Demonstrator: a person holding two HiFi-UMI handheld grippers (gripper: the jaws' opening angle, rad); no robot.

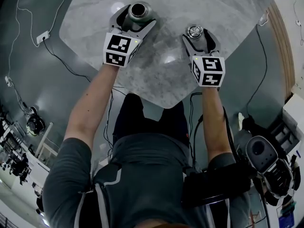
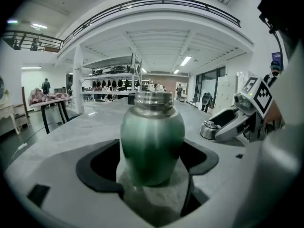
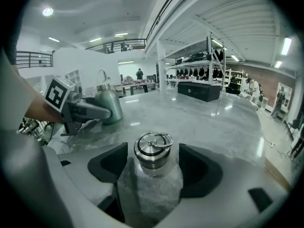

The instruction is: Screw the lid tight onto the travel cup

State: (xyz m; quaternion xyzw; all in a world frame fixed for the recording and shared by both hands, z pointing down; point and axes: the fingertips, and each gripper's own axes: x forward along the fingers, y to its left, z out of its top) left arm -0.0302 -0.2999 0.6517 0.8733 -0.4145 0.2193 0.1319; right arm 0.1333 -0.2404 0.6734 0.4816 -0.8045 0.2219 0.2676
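A green metal travel cup point(image 1: 139, 9) point(image 2: 152, 132) stands upright with its mouth bare on the grey marble table point(image 1: 166, 75). My left gripper point(image 1: 138, 14) point(image 2: 152, 148) reaches round it with the jaws spread wide, one on each side of the body, and I see no squeeze. To the right, a steel lid point(image 1: 194, 31) point(image 3: 153, 148) with a ring on top sits on the table. My right gripper point(image 1: 196, 32) point(image 3: 153, 158) is open around it, a gap showing on each side. The right gripper view also shows the cup point(image 3: 108, 106) at left.
The table's front corner point(image 1: 164, 103) points at the person's body. Cables and a white power strip point(image 1: 42, 36) lie on the floor at left. A machine point(image 1: 266, 160) stands at lower right. Far shelving point(image 3: 209, 63) and a black case point(image 3: 199, 90) are beyond the table.
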